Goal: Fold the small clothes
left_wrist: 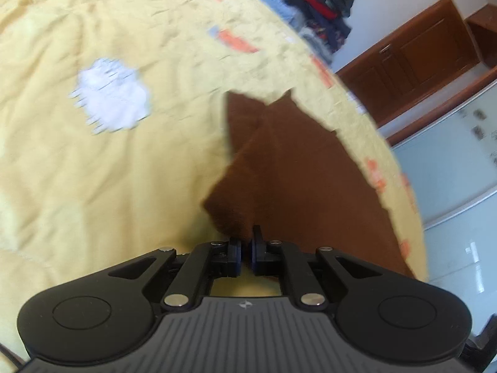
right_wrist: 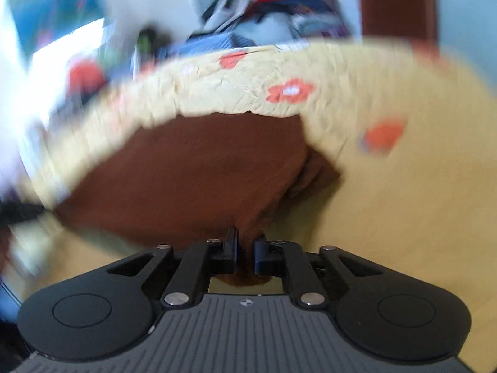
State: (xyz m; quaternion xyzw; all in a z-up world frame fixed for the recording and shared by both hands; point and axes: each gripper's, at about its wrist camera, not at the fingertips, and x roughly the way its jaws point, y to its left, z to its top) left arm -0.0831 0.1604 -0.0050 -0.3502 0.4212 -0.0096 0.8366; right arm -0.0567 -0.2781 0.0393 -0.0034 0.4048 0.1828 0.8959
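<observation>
Two tools: both are pinching the same brown garment [left_wrist: 292, 168], one at each near corner.
Left tool [left_wrist: 245, 253]: it is clenching a near edge of the brown cloth, its jaws pressed nearly together with fabric caught between them.
Right tool [right_wrist: 245, 255]: it is gripping a bunched near corner of the cloth, a fold of brown fabric squeezed between the jaws and poking out below them.
Brown garment: it is lying spread on the yellow bedspread [left_wrist: 93, 171], close to the bed's edge; in the left wrist view a flap is lying doubled over along its left side, and in the right wrist view its right side is looking rumpled.
Bedspread: it is showing orange flower prints [right_wrist: 290, 90] along its far border and a white patch [left_wrist: 113, 98] to the left of the garment.
Far side: a pile of mixed clothes [left_wrist: 320, 3] is sitting beyond the bed.
Right of the bed: a brown wooden cabinet [left_wrist: 413, 59] is standing against the wall, above a pale tiled floor [left_wrist: 459, 205].
Sharpness: both views are blurring, the right one more so.
</observation>
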